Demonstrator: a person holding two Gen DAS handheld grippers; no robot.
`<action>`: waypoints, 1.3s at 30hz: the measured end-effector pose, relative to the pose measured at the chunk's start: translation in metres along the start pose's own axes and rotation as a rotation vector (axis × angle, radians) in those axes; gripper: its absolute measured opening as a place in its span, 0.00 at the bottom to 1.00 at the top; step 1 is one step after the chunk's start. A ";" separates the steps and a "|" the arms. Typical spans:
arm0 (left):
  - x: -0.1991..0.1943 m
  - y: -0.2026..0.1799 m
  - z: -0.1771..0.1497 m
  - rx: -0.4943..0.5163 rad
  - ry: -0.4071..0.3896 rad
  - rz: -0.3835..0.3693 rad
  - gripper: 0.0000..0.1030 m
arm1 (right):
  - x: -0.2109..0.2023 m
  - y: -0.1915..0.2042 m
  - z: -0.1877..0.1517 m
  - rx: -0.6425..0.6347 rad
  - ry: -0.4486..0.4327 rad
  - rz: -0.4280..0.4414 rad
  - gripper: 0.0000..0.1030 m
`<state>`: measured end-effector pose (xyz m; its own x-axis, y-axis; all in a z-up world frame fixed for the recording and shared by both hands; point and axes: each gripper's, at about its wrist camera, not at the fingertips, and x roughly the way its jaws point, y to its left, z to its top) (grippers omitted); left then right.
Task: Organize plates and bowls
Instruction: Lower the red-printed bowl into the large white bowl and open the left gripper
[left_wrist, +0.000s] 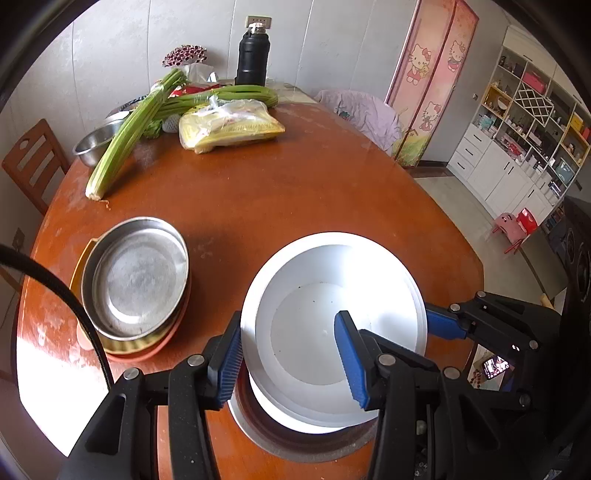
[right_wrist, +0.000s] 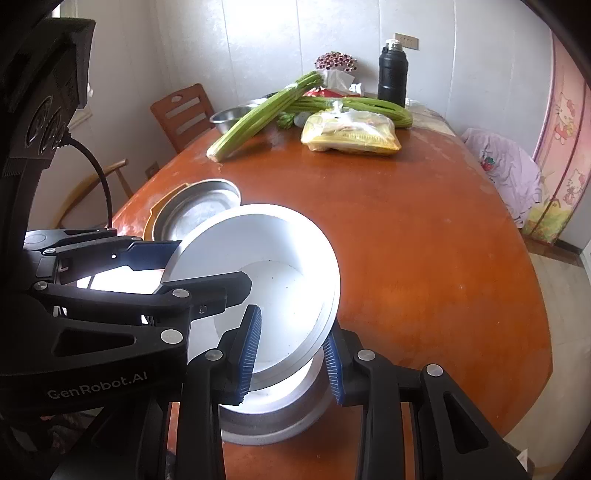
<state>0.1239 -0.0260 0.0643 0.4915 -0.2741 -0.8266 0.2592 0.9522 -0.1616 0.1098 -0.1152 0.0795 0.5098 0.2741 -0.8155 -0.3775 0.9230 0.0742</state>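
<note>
1. While the white bowl (left_wrist: 332, 325) sits above a second dish at the near edge of the table (left_wrist: 277, 192), it is tilted, with its mouth facing up and leaning toward the right gripper's side; being round, it has no long axis.
2. Left gripper (left_wrist: 291, 356) has its fingers spread across the bowl's left rim, one pad outside the wall and one inside.
3. Right gripper (right_wrist: 291, 354) straddles the opposite rim the same way; whether its pads press the wall I cannot tell.
4. Beneath lies a grey-rimmed dish (right_wrist: 273, 424), touching or just under the bowl.
5. Just left stands a steel pan (left_wrist: 135, 275) stacked on yellow and red plates.
6. Farther back lie celery (left_wrist: 125, 136), a yellow packet (left_wrist: 229, 127), a steel basin (left_wrist: 98, 142) and a black flask (left_wrist: 252, 55), well apart from the bowl.
</note>
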 end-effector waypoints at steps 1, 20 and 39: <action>0.000 0.000 -0.001 0.001 0.000 0.001 0.47 | 0.000 0.000 -0.001 -0.001 0.002 0.002 0.34; 0.003 0.001 -0.023 0.003 0.033 0.013 0.47 | 0.002 0.010 -0.024 -0.037 0.028 0.016 0.34; 0.017 0.003 -0.031 -0.005 0.074 0.014 0.46 | 0.014 0.015 -0.029 -0.053 0.066 0.000 0.34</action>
<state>0.1070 -0.0242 0.0327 0.4325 -0.2504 -0.8662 0.2484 0.9566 -0.1525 0.0892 -0.1052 0.0522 0.4586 0.2544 -0.8515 -0.4187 0.9070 0.0455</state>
